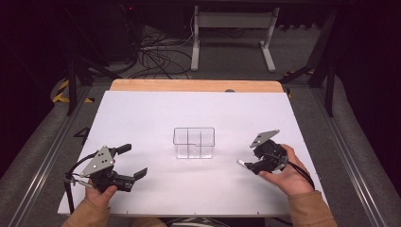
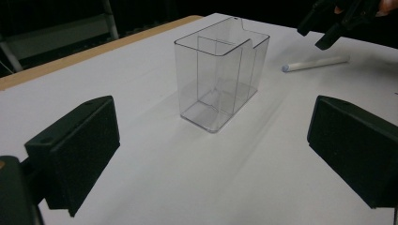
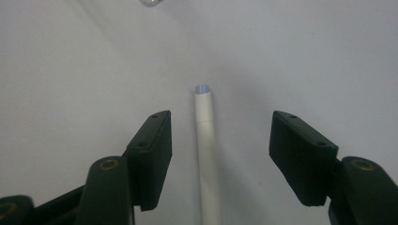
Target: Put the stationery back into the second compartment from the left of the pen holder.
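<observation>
From above, your right gripper point(image 1: 249, 164) hangs low over a white pen point(image 1: 241, 163) on the white table point(image 1: 156, 109), just right of the clear box point(image 1: 194, 142) at the middle; only the pen's tip shows past the jaws, so the pickup looks barely begun, and the box looks empty. Your left gripper point(image 1: 134, 162) waits near the front left corner, well apart from the box, jaws spread wide and holding nothing. In the left gripper view, the box point(image 2: 220, 77) stands upright between your two black pads point(image 2: 77, 145), far beyond them: see-through plastic, split by inner walls into compartments, nothing inside. The pen point(image 2: 315, 63) lies flat on the table beyond it, with your right gripper point(image 2: 324, 28) just above its far end. In the right gripper view, the pen point(image 3: 205, 140) runs straight up between the half-open jaws, a slim white stick with a bluish end; neither pad point(image 3: 155, 150) touches it, and gaps show on both sides. The grasp, the lift and any move toward the box all appear left to do.
</observation>
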### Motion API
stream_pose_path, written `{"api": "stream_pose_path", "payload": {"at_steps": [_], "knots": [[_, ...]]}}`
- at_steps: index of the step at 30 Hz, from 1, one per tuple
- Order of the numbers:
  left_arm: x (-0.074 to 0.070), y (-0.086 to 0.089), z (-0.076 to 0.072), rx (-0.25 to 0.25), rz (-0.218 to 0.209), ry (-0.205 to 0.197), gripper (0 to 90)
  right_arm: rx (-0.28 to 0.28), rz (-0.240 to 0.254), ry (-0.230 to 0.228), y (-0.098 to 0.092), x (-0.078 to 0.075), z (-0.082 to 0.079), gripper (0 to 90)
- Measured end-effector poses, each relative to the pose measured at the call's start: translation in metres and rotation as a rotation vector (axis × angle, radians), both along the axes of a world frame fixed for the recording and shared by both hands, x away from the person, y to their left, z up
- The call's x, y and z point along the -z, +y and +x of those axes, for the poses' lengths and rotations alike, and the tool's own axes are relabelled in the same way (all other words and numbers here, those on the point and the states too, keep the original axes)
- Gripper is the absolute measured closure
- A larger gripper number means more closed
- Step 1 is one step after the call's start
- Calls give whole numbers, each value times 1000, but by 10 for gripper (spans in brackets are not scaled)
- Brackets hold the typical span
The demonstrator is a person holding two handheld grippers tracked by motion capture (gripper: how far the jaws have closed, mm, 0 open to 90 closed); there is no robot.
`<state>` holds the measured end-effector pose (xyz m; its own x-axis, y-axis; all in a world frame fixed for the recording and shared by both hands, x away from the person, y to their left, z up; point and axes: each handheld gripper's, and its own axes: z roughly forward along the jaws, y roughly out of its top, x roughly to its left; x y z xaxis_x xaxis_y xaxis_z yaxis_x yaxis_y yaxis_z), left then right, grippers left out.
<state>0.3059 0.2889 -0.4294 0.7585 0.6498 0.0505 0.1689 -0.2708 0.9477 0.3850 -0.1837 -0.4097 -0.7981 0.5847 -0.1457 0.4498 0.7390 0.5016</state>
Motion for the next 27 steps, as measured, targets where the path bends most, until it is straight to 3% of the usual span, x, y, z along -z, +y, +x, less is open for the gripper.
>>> {"api": "stream_pose_path", "payload": {"at_steps": [11, 20, 27], "knots": [[0, 0, 0, -4, 5, -2, 37, -1, -43, 91, 3, 11, 5, 423], [0, 0, 0, -7, 4, 0, 40, -14, -104, 106, 2, 18, 8, 476], [1, 0, 1, -8, 1, 3, 46, -31, -129, 121, 3, 21, 8, 574]]}}
